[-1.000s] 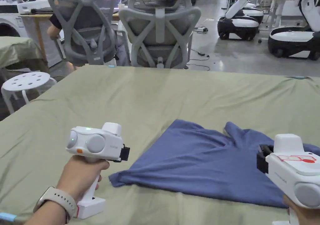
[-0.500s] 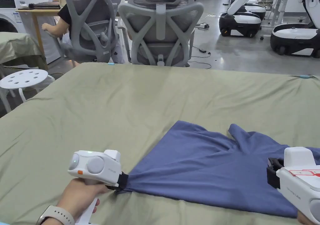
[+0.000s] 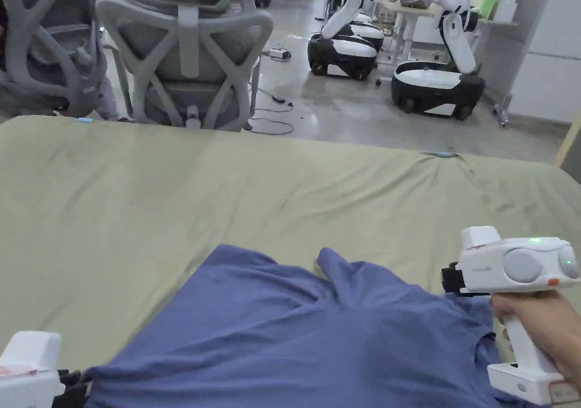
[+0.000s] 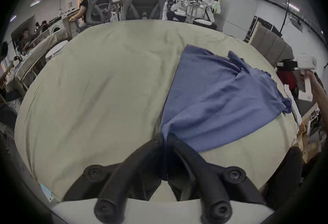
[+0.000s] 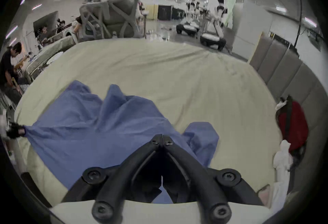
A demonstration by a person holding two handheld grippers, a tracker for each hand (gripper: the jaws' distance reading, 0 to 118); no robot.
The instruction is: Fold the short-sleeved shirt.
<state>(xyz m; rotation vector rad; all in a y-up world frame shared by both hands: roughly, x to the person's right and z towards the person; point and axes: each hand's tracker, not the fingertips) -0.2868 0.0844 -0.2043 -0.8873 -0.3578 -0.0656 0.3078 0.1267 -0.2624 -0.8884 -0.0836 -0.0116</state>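
Left gripper [image 4: 164,140] now clamping shirt [image 4: 218,101] corner, jaws closed

Left gripper [image 3: 71,386] cut off by the head view's lower-left corner; its jaws barely show. Shirt [image 3: 295,335] runs off the bottom edge (hem unseen). Right gripper [image 4: 305,62] blurred, far off in the left gripper view.

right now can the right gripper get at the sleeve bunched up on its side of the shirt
Probably yes. The right gripper, jaws shut and empty, hovers over the shirt right beside that bunched sleeve, with nothing between them. It would have to open first.
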